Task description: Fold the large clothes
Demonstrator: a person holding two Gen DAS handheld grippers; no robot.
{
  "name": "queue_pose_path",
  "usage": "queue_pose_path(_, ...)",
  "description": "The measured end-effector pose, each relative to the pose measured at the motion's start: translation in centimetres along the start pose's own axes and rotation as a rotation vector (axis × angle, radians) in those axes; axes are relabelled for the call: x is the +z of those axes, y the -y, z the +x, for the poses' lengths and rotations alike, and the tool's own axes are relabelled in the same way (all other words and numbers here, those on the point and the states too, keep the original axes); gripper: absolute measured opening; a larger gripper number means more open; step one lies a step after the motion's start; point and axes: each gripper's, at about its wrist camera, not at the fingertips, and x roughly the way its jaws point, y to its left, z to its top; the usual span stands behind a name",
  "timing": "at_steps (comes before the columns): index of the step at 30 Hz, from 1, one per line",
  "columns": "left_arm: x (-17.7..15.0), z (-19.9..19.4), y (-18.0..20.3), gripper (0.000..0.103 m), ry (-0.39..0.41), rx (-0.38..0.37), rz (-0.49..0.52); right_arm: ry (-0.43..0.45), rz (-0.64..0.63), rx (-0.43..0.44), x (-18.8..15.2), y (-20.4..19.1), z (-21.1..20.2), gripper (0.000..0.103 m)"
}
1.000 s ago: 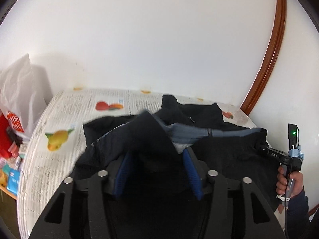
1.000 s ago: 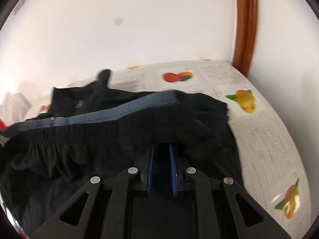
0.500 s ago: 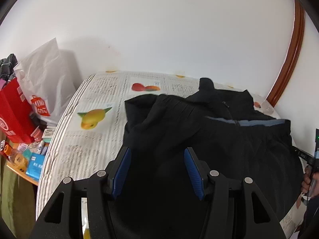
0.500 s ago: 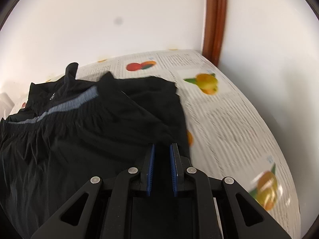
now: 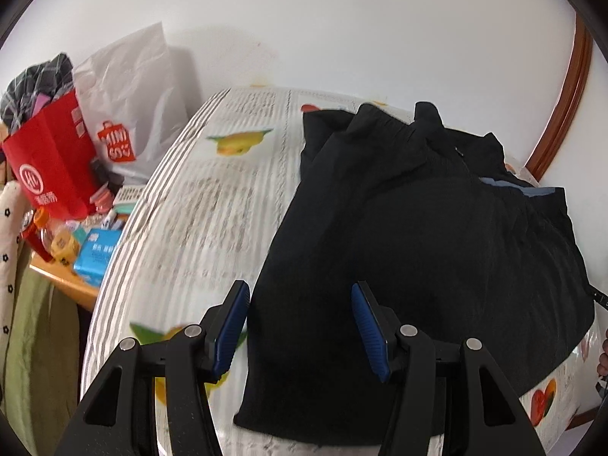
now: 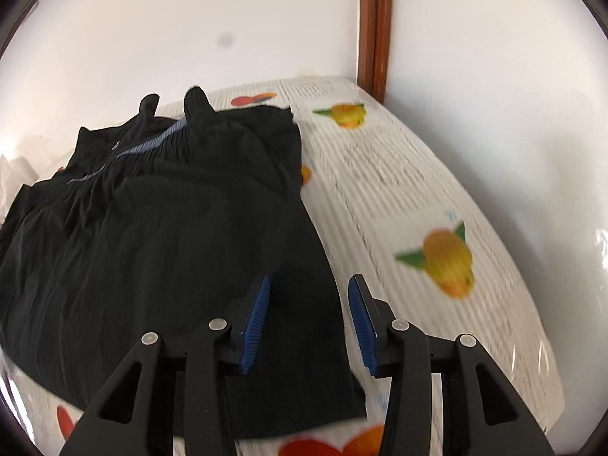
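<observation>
Evidently a fold has just been laid down: the black garment (image 5: 437, 250) lies in a doubled heap on the fruit-printed tablecloth (image 5: 212, 205), its grey-blue waistband stripe (image 6: 152, 144) showing toward the far side near the wall. The left gripper (image 5: 300, 323) hovers above the garment's near left edge with its jaws spread wide and nothing between the blue pads, and the right gripper (image 6: 308, 323) hangs over the near right edge, jaws likewise apart and empty. My reading is that the step in hand is the pause between folds, with both tools released from the cloth. The next move probably calls for lowering each gripper to a fresh hold, likely the near hem or the side edges, pinching through all layers so the doubled cloth travels as one, then carrying it across to halve the heap again. Motion blur smears the tablecloth pattern, so exactly how many layers lie stacked is hard to judge. Off the table's left side, the left wrist view shows a red paper bag (image 5: 53, 159) with plaid cloth poking from its top, and behind it a white plastic shopping bag (image 5: 129, 102) whose contents are hidden. A blue packet (image 5: 97, 254) and small bottles sit loose on a wooden ledge below them.
</observation>
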Motion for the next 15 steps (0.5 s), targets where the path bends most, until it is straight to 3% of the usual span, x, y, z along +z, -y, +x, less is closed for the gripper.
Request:
queue_pose_path(8,-3.6,-0.7,-2.4,0.053,-0.042,-0.067,-0.061,-0.045,0.042,0.056,-2.5,1.4,-0.5,0.039)
queue_pose_path(9,-3.9,-0.8,-2.5,0.048,-0.047,-0.081,-0.07,-0.047,0.045,0.067,-2.8,1.5,-0.5,0.027)
queue_pose_path(10,-4.2,-0.8,-2.6,0.038,-0.051,-0.1,-0.076,-0.046,0.046,0.098,-3.0,1.5,-0.5,0.022)
queue_pose_path(11,-4.5,-0.8,-2.6,0.036,-0.056,-0.117,-0.081,-0.044,0.04,0.107,-3.0,1.3,-0.4,0.017)
queue_pose_path(13,-4.8,-1.2,-2.3,0.02,-0.049,-0.11,-0.078,-0.031,0.009,0.092,-3.3,0.6,-0.6,0.01)
queue_pose_path(15,-4.9,-1.9,-1.9,0.013,-0.031,-0.119,-0.067,-0.021,-0.001,0.091,-3.4,0.3,-1.0,0.008)
